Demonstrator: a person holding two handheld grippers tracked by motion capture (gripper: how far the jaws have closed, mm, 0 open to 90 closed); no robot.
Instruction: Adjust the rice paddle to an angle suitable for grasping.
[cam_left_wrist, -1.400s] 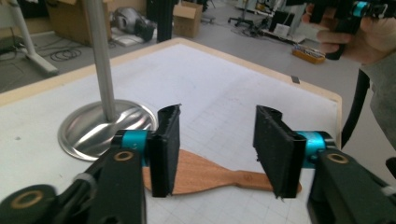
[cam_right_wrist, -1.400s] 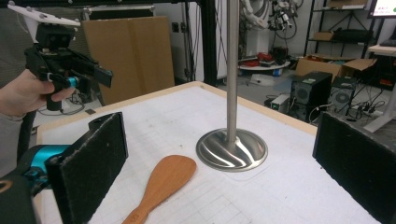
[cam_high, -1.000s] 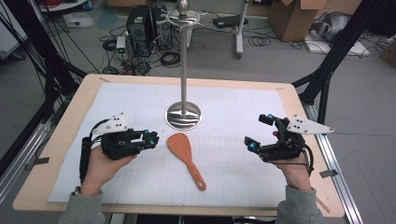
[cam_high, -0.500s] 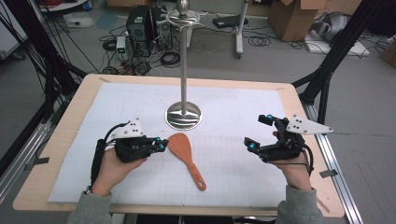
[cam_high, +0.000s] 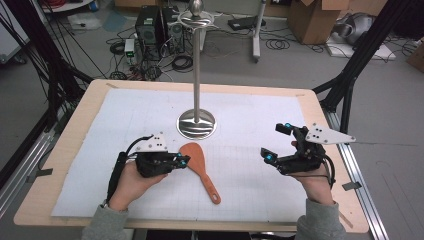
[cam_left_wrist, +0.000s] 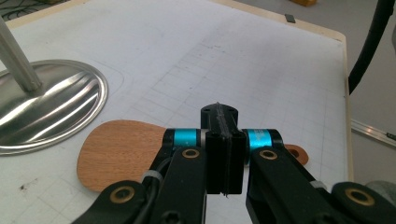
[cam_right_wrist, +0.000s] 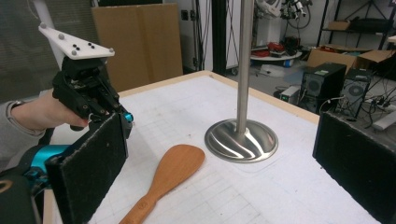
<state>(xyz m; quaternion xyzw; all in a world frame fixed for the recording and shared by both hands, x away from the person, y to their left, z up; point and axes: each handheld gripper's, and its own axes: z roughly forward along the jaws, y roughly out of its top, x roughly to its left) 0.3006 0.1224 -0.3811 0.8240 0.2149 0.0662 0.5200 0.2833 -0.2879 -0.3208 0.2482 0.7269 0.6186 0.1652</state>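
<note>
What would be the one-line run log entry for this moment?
left gripper: shut, empty, above spatula | right gripper: open, empty, apart from spatula | spatula: flat on table, near stand

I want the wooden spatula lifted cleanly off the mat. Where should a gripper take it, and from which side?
Probably the narrow handle of the wooden spatula, from above, jaws straddling its width. It lies flat, the blade is too broad, and the metal stand base crowds the blade end.

Orange-brown wooden spatula. Shiny silver stand. White gridded mat on a pale wood table.
</note>
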